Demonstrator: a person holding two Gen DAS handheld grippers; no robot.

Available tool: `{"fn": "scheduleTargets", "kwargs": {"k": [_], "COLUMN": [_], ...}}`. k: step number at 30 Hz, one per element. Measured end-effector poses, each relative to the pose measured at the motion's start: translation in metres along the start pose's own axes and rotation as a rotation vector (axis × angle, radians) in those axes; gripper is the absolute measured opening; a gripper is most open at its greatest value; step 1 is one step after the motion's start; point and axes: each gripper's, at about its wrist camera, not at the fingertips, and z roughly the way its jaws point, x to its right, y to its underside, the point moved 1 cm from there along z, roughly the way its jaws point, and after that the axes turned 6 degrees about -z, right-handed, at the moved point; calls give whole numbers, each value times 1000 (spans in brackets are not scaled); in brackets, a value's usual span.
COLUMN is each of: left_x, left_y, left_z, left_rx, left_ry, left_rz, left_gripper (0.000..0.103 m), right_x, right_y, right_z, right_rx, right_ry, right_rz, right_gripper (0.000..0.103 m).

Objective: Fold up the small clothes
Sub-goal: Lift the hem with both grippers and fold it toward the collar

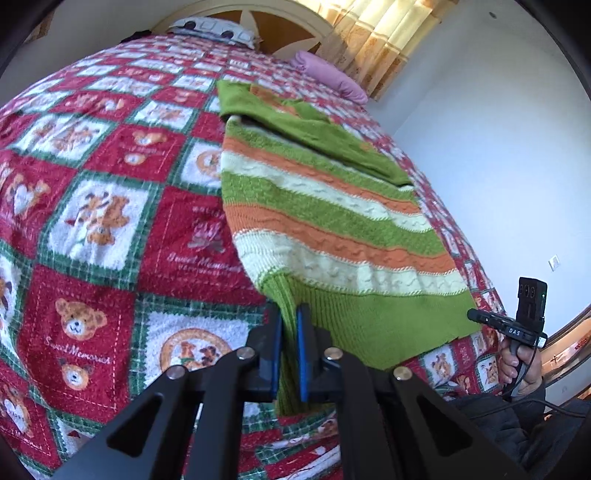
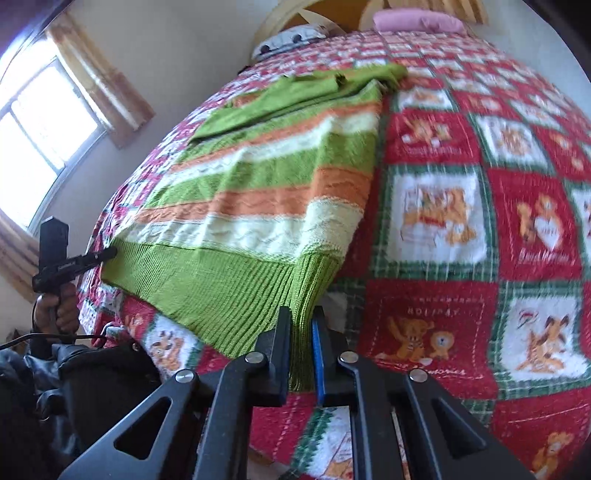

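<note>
A small knitted sweater (image 1: 325, 206) with green, orange and cream stripes lies flat on the bed, its sleeves folded over the far end. My left gripper (image 1: 290, 314) is shut on the near left corner of its green ribbed hem. In the right wrist view the same sweater (image 2: 266, 177) stretches away, and my right gripper (image 2: 301, 314) is shut on the hem's near right corner, the ribbing pinched between its pads. Each gripper shows in the other's view: the right one (image 1: 474, 315) at the hem's far corner, the left one (image 2: 110, 253) likewise, held by a hand.
A red, green and white teddy-bear quilt (image 1: 110, 221) covers the whole bed. A pink pillow (image 1: 328, 75) and a patterned pillow (image 1: 214, 29) lie by the wooden headboard. A curtained window (image 2: 44, 133) and white walls stand beside the bed. A person's dark-clothed lap (image 2: 74, 376) is at the near edge.
</note>
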Motion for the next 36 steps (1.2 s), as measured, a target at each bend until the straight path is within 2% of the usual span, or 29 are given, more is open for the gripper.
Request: {"fn": "scheduleTargets", "kwargs": {"k": [4,8,13,19,24,36], "left_x": [-5,-1,13,17,22,31], "left_y": [2,-7,-21,-33,-64,-138], "left_z": [7,-8,-18,-28,-27,-16], "left_rx": [-22,22,63,88,128,193], "left_ry": [21,106,132,160,155,157], "left_rz": [-38,-63,-38,-33,-28,-37], "left_gripper": [8,8,7,7,7,7], "right_x": [1,2,1,0,-2,4], "right_y": [-4,-12,-22,-33,-59,-155], "right_z": [-16,-32,-51,-61,-75,-80], "right_rx": [62,142,247,290,343,414], "right_ry": [-96,-166,-241,-222,-196,-121], "right_rz": [37,75,116,128,118,62], "right_gripper": [10,10,9,9,9,9]}}
